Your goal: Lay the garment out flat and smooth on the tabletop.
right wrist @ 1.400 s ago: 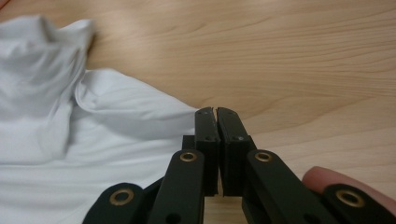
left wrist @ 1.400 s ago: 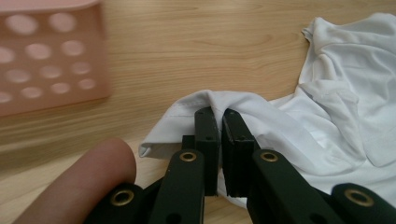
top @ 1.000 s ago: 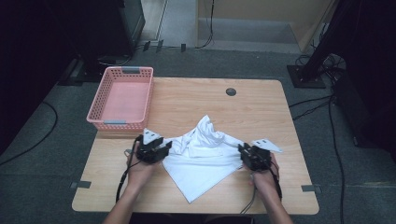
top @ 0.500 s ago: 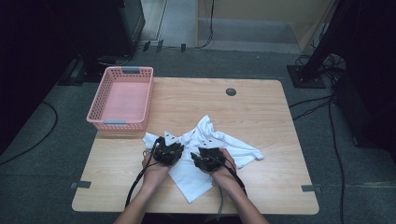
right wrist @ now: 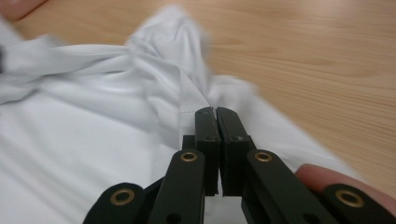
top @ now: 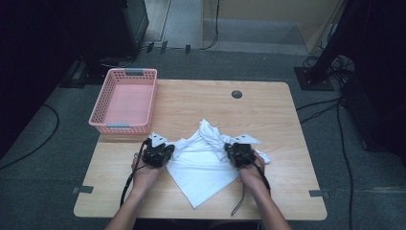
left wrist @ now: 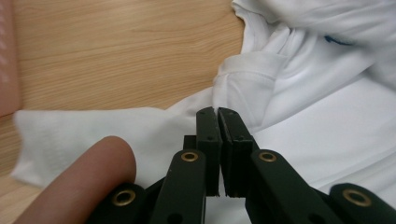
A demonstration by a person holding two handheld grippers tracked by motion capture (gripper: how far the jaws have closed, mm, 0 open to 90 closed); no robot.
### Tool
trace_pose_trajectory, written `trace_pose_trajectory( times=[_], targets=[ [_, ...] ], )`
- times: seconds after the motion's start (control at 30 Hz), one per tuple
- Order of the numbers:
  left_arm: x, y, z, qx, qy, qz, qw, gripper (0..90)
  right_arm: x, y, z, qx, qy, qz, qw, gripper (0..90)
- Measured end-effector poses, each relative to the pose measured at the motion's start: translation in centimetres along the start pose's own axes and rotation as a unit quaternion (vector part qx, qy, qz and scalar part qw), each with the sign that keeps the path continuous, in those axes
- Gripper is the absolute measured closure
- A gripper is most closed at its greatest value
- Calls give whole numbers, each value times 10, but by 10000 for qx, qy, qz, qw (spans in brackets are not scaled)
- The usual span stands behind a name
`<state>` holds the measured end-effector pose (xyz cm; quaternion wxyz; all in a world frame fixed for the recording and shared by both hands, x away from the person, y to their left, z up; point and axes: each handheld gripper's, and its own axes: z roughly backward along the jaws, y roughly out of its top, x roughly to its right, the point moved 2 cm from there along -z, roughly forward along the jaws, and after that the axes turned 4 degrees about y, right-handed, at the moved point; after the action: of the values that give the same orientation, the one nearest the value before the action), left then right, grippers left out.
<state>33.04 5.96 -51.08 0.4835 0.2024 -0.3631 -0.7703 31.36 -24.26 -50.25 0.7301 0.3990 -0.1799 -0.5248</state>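
A white garment (top: 203, 165) lies crumpled on the wooden table (top: 201, 98), with a pointed flap hanging toward the front edge. My left gripper (top: 166, 152) sits at the garment's left edge. Its jaws are shut on a fold of the white cloth (left wrist: 243, 88), and a fingertip (left wrist: 88, 172) shows beside them. At the right side of the garment, my right gripper (top: 233, 151) is shut on a hemmed edge of the cloth (right wrist: 189, 100). In the gripper views each gripper's tip (left wrist: 217, 112) (right wrist: 215, 112) pinches fabric just above the tabletop.
An empty pink basket (top: 117, 126) stands at the table's back left, close behind my left hand. A dark round grommet (top: 236, 94) sits near the far edge. Cables trail from both grippers toward the front edge. Bare wood lies behind the garment and to its right.
One second ago the grippers were wide apart. Half a second ago they came together over the garment's middle. Now they have spread apart again, pulling the cloth wider.
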Motion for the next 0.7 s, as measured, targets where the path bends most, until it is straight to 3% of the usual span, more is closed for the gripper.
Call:
trace_pose_trajectory(
  times=[0.13,0.3,0.47,0.6,0.7],
  targets=[
    [-8,-5,6,1,55,-73,10000,890,44,-7,22,106,-453,-362,9983,894],
    [-15,-11,8,-47,36,-85,9999,895,81,-22,43,131,-741,-722,9945,894],
    [-12,-10,11,-24,-149,-234,9996,896,97,-39,53,-103,-760,-758,9942,893],
    [-2,-13,14,-55,-439,-642,9970,895,106,-47,62,-182,-824,-807,9932,888],
    [2,-13,16,-30,-487,-769,9958,890,109,-45,70,-34,-818,-851,9930,794]
  ],
)
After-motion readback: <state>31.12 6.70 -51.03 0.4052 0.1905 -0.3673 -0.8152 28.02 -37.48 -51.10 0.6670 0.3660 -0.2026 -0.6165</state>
